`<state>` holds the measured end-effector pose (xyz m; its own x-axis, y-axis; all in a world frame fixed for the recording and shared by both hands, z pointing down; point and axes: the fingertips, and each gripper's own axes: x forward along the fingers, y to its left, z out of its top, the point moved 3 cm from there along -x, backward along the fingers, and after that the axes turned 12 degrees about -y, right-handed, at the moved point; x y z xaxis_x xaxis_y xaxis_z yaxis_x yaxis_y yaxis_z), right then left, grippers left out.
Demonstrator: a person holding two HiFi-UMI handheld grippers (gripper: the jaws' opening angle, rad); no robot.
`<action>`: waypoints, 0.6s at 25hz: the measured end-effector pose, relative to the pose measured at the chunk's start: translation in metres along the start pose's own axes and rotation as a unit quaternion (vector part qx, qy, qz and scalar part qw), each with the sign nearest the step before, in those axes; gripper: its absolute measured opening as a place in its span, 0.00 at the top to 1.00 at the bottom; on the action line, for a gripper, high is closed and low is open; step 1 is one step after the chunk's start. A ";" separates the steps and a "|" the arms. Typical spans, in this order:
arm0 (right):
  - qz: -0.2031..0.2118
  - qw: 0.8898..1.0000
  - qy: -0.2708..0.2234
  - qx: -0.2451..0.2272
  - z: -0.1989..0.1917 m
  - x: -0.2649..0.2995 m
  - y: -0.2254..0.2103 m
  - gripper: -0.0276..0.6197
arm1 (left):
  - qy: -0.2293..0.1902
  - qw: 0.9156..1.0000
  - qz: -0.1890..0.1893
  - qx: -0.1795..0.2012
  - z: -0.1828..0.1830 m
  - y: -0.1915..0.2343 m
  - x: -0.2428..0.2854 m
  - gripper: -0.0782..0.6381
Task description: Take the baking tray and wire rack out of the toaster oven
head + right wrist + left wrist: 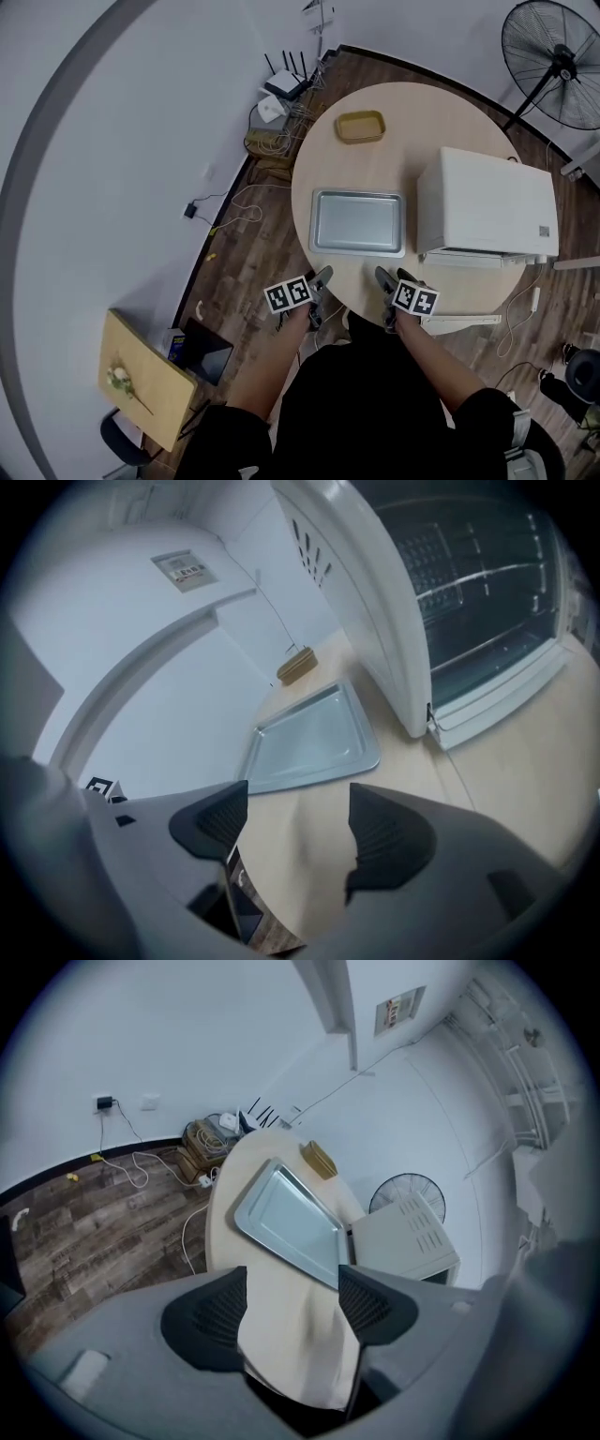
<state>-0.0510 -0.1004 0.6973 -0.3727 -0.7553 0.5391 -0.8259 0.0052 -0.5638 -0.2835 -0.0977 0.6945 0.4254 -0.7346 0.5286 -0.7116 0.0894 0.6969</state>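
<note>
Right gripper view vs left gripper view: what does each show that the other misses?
Right only: inside the open white toaster oven, its metal wire rack on the rails. Left only: black pedestal fan, tangled cables on the wooden floor. Both: silver rectangular baking tray on the round beige table, small tan dish beyond it.

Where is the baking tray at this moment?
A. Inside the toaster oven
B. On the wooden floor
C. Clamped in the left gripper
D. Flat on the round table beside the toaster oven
D: the baking tray lies flat on the round table, next to the white toaster oven, with neither gripper touching it.
</note>
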 end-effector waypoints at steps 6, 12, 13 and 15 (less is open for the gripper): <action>0.039 0.996 -0.073 -0.026 -0.002 -0.064 0.032 0.46 | -0.061 0.996 -0.021 0.068 -0.022 -0.024 -0.075 0.47; 0.048 0.993 -0.098 -0.046 -0.015 -0.133 0.046 0.58 | -0.151 0.979 -0.073 0.119 -0.039 -0.062 -0.150 0.50; 0.049 0.992 -0.102 -0.051 -0.017 -0.144 0.047 0.61 | -0.166 0.975 -0.076 0.127 -0.042 -0.067 -0.163 0.53; 0.053 0.990 -0.109 -0.071 -0.021 -0.164 0.052 0.66 | -0.193 0.967 -0.081 0.143 -0.048 -0.073 -0.188 0.59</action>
<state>-0.0420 0.0375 0.5925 -0.3735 -0.8689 0.3247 -0.8437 0.1726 -0.5084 -0.2839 0.0661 0.5676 0.3423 -0.9251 0.1644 -0.8024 -0.1968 0.5634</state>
